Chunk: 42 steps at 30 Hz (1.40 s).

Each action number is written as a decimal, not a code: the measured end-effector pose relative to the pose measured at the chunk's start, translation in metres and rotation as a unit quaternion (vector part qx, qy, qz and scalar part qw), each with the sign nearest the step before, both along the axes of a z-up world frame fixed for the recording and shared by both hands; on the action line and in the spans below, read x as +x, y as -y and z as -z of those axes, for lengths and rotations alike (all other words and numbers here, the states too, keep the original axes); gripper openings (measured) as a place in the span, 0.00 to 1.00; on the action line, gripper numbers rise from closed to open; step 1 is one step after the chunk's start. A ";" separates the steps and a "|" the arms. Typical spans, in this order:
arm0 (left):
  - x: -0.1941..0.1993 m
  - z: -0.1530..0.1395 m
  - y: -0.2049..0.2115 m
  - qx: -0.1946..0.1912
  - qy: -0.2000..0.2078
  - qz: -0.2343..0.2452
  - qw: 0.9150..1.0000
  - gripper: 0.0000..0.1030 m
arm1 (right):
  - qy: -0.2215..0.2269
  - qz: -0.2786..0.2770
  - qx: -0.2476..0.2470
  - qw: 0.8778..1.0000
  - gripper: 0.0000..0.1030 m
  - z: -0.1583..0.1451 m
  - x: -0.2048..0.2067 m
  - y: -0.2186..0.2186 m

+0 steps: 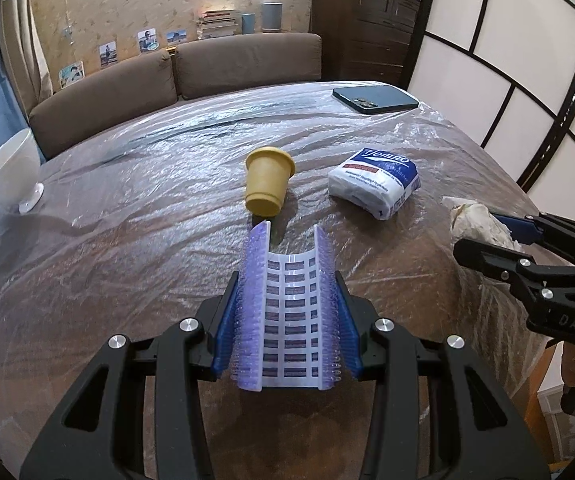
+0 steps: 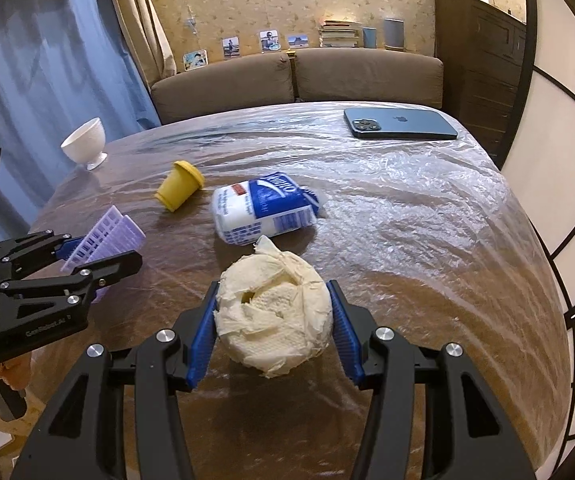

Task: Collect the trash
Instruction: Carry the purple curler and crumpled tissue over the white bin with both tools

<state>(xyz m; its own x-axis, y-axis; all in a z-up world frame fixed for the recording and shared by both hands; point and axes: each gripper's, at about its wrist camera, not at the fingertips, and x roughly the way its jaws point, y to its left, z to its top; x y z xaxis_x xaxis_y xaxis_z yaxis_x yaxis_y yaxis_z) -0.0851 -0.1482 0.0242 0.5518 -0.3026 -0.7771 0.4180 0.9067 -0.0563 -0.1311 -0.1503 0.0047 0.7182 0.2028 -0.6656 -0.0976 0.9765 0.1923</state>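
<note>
My left gripper [image 1: 289, 280] is shut on a lilac plastic grid piece [image 1: 293, 316], its bristled sides pressed by the blue pads, held above the table. In the right wrist view the same left gripper [image 2: 99, 254] and lilac piece [image 2: 103, 236] show at the left. My right gripper [image 2: 273, 312] is shut on a crumpled ball of white tissue [image 2: 273, 316]; from the left wrist view that tissue ball [image 1: 475, 220] and right gripper [image 1: 483, 236] show at the right edge. A yellow cup [image 1: 267, 186] lies on its side beside a blue-and-white tissue pack [image 1: 375, 182].
The round table [image 2: 427, 240] is covered with clear plastic film. A white footed bowl [image 2: 85, 146] stands at its left edge and a dark phone [image 2: 401, 123] lies at the far right. A brown sofa [image 2: 295, 80] runs behind; a dark dresser and a panelled screen stand at the right.
</note>
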 end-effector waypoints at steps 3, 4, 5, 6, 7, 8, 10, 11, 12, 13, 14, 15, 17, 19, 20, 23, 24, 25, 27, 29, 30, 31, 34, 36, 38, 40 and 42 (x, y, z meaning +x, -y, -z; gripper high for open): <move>-0.004 0.000 -0.005 -0.005 -0.001 -0.006 1.000 0.43 | -0.002 -0.006 -0.002 1.000 0.49 0.001 -0.003 -0.006; -0.006 0.000 -0.007 -0.006 -0.001 -0.009 1.000 0.43 | -0.003 -0.010 -0.002 1.000 0.49 0.002 -0.005 -0.009; -0.008 0.000 -0.008 -0.007 -0.002 -0.011 1.000 0.43 | -0.004 -0.012 -0.001 1.000 0.49 0.003 -0.006 -0.011; -0.009 0.000 -0.010 -0.008 -0.003 -0.013 1.000 0.43 | -0.005 -0.014 -0.001 1.000 0.49 0.003 -0.007 -0.012; -0.011 0.001 -0.013 -0.010 -0.004 -0.015 1.000 0.43 | -0.006 -0.015 0.000 1.000 0.49 0.004 -0.008 -0.014; -0.013 0.001 -0.014 -0.011 -0.004 -0.017 1.000 0.43 | -0.006 -0.017 0.002 1.000 0.49 0.005 -0.009 -0.015; -0.016 0.001 -0.018 -0.012 -0.005 -0.020 1.000 0.43 | -0.007 -0.021 0.008 1.000 0.49 0.006 -0.012 -0.018; -0.018 0.001 -0.020 -0.012 -0.004 -0.022 1.000 0.43 | -0.007 -0.022 0.009 1.000 0.49 0.006 -0.013 -0.019; -0.020 0.000 -0.022 -0.012 -0.004 -0.023 1.000 0.43 | -0.007 -0.024 0.009 1.000 0.49 0.005 -0.014 -0.021; -0.022 0.000 -0.023 -0.012 -0.003 -0.024 1.000 0.43 | -0.006 -0.025 0.008 1.000 0.49 0.005 -0.015 -0.022; -0.024 0.000 -0.024 -0.012 -0.003 -0.025 1.000 0.43 | -0.005 -0.028 0.007 1.000 0.49 0.004 -0.017 -0.024; -0.026 0.000 -0.026 -0.012 -0.002 -0.026 1.000 0.43 | -0.003 -0.030 0.007 1.000 0.49 0.003 -0.018 -0.026; -0.030 0.000 -0.027 -0.013 -0.002 -0.026 1.000 0.43 | -0.002 -0.034 0.007 0.999 0.49 0.002 -0.021 -0.028; -0.034 -0.001 -0.030 -0.016 -0.003 -0.028 0.999 0.43 | -0.001 -0.039 0.006 0.999 0.49 0.001 -0.024 -0.033; -0.036 -0.001 -0.031 -0.018 -0.003 -0.029 0.999 0.43 | -0.001 -0.041 0.006 0.999 0.49 0.001 -0.025 -0.034; -0.043 -0.004 -0.034 -0.020 -0.001 -0.030 0.999 0.43 | 0.001 -0.048 0.010 0.999 0.49 0.000 -0.030 -0.038; -0.045 -0.005 -0.036 -0.020 0.000 -0.030 0.999 0.43 | 0.001 -0.052 0.010 0.999 0.49 0.000 -0.032 -0.040; -0.047 -0.006 -0.038 -0.021 0.001 -0.031 0.999 0.43 | 0.002 -0.054 0.010 0.998 0.49 -0.001 -0.033 -0.041; -0.052 -0.008 -0.040 -0.023 0.002 -0.031 0.999 0.43 | 0.003 -0.059 0.010 0.998 0.49 -0.001 -0.037 -0.045; -0.056 -0.008 -0.043 -0.024 0.001 -0.032 0.999 0.43 | 0.004 -0.062 0.008 0.998 0.49 -0.002 -0.041 -0.048; -0.058 -0.009 -0.044 -0.024 0.001 -0.032 0.999 0.43 | 0.004 -0.064 0.010 0.998 0.49 -0.002 -0.043 -0.050; -0.059 -0.009 -0.045 -0.024 0.002 -0.032 0.999 0.43 | 0.004 -0.068 0.014 0.998 0.49 -0.003 -0.045 -0.051; -0.065 -0.009 -0.047 -0.021 0.004 -0.032 0.999 0.43 | 0.001 -0.074 0.024 0.997 0.49 -0.004 -0.050 -0.053; -0.071 -0.010 -0.049 -0.020 0.005 -0.031 0.999 0.43 | 0.001 -0.076 0.023 0.997 0.49 -0.004 -0.054 -0.055; -0.076 -0.010 -0.051 -0.021 0.004 -0.031 0.999 0.43 | 0.002 -0.078 0.023 0.997 0.49 -0.005 -0.059 -0.057; -0.078 -0.010 -0.052 -0.021 0.003 -0.030 0.999 0.43 | 0.002 -0.081 0.024 0.996 0.49 -0.006 -0.064 -0.058; -0.083 -0.011 -0.054 -0.021 0.003 -0.029 0.999 0.43 | 0.002 -0.084 0.022 0.996 0.49 -0.006 -0.067 -0.060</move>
<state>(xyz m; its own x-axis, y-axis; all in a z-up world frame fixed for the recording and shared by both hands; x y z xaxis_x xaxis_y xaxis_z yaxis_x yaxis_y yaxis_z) -0.1684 -0.0943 0.0350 0.5745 -0.3021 -0.7607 0.3645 0.9266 -0.0927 -0.1984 -0.0906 0.0110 0.6748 0.3492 -0.6501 -0.2597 0.9370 0.2337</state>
